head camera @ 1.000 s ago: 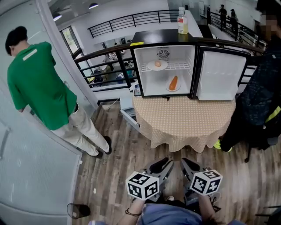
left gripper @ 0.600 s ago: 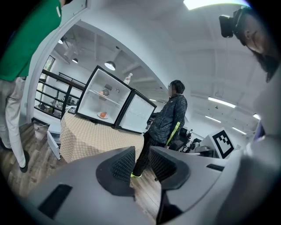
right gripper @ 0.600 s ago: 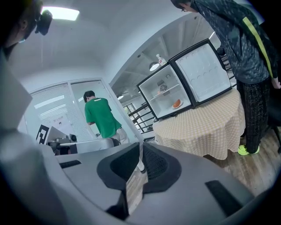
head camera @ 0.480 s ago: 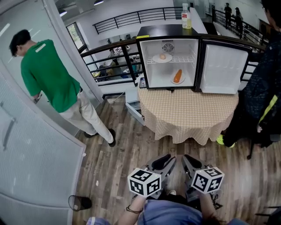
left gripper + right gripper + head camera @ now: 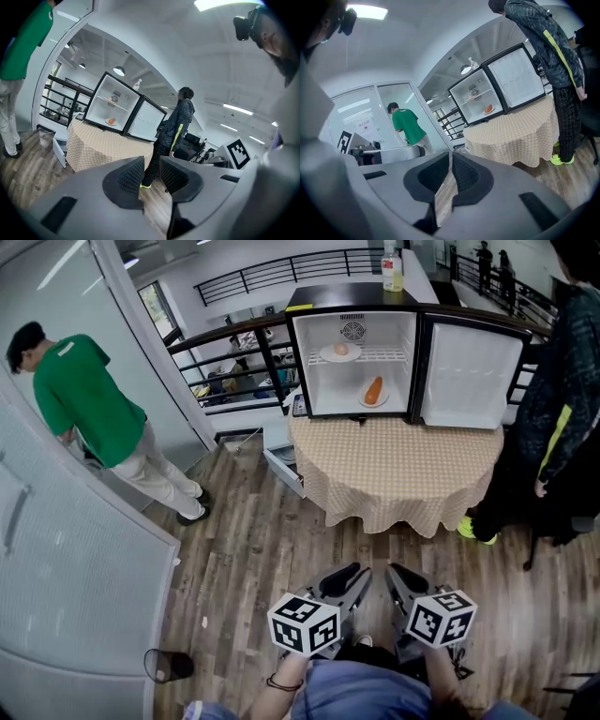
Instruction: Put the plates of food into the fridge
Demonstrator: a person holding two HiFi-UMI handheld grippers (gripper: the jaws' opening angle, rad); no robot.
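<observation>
**Plates:** Both are inside the open fridge (image 5: 309, 371), which stands at the far edge of the worktop (image 5: 403, 474).
- The upper plate (image 5: 324, 354) sits on the wire shelf.
- The lower plate (image 5: 373, 405) sits on the fridge floor. It carries an orange food piece (image 5: 374, 390) with its long axis running roughly front to back.

**Grippers:** The left gripper (image 5: 345, 579) and right gripper (image 5: 401, 579) are held low over the floor, well apart from the worktop's near edge, with the fridge straight ahead.
- Left jaws: slightly parted, nothing between them.
- Right jaws: all but together, nothing between them.

**Judgement:** Loading looks complete. The fridge door (image 5: 469, 371) hangs open on the right, so the right gripper is nearer to it.
</observation>
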